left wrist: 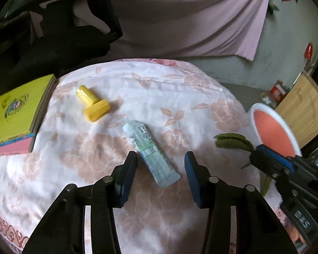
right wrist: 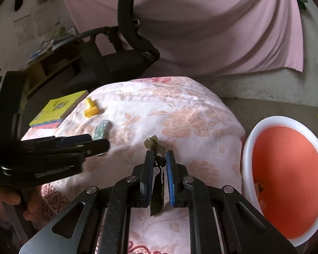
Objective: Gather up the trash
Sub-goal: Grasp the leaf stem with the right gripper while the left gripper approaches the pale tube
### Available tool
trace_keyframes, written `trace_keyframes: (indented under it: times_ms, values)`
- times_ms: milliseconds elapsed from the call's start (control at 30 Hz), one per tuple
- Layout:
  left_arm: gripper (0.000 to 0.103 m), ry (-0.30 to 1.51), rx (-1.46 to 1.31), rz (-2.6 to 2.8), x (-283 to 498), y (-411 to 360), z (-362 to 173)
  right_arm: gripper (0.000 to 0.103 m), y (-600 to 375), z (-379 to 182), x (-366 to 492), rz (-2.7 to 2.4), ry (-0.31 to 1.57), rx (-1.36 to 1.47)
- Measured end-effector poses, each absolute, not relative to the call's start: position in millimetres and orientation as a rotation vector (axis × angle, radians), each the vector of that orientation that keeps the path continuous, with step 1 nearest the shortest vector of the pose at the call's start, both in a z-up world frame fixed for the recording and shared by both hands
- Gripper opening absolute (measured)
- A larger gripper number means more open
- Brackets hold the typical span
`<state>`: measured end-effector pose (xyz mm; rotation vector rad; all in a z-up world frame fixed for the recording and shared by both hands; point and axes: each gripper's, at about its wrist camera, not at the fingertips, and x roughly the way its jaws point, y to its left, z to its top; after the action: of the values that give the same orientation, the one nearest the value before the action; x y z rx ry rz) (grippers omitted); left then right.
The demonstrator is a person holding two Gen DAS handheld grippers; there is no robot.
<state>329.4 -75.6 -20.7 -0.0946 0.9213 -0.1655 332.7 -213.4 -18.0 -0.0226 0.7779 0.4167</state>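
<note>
A pale blue-green tube (left wrist: pixel 151 153) lies on the floral cloth, between the open fingers of my left gripper (left wrist: pixel 161 158), which hovers over its lower half. The tube also shows in the right wrist view (right wrist: pixel 101 129). My right gripper (right wrist: pixel 159 155) is shut on a twig of wilted green leaves (right wrist: pixel 153 144), held above the cloth; the leaves also show in the left wrist view (left wrist: pixel 233 140). An orange bin with a white rim (right wrist: pixel 286 175) stands on the floor to the right, with some scraps inside.
A yellow T-shaped plastic piece (left wrist: pixel 93 103) lies on the cloth at the back left. A stack of books (left wrist: pixel 12 114) with a yellow cover sits at the left edge. A black office chair (right wrist: pixel 116 59) stands behind the table.
</note>
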Motion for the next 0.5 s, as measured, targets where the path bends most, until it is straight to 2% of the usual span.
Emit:
trace_keyframes:
  times_ms: [67, 200, 267, 367, 500]
  values:
    - [0.032, 0.926, -0.056, -0.139, 333, -81, -22, 0.010, -213, -18, 333, 0.418, 0.777, -0.021]
    - [0.027, 0.925, -0.015, -0.113, 334, -86, -25, 0.010, -215, -18, 332, 0.425, 0.777, -0.015]
    - [0.016, 0.920, -0.004, -0.107, 333, -87, -26, 0.010, -215, -18, 332, 0.429, 0.777, -0.011]
    - [0.006, 0.916, -0.020, -0.113, 332, -86, -26, 0.010, -216, -18, 332, 0.434, 0.774, -0.010]
    - [0.003, 0.902, -0.053, -0.138, 321, -80, -24, 0.010, -216, -18, 331, 0.443, 0.772, -0.009]
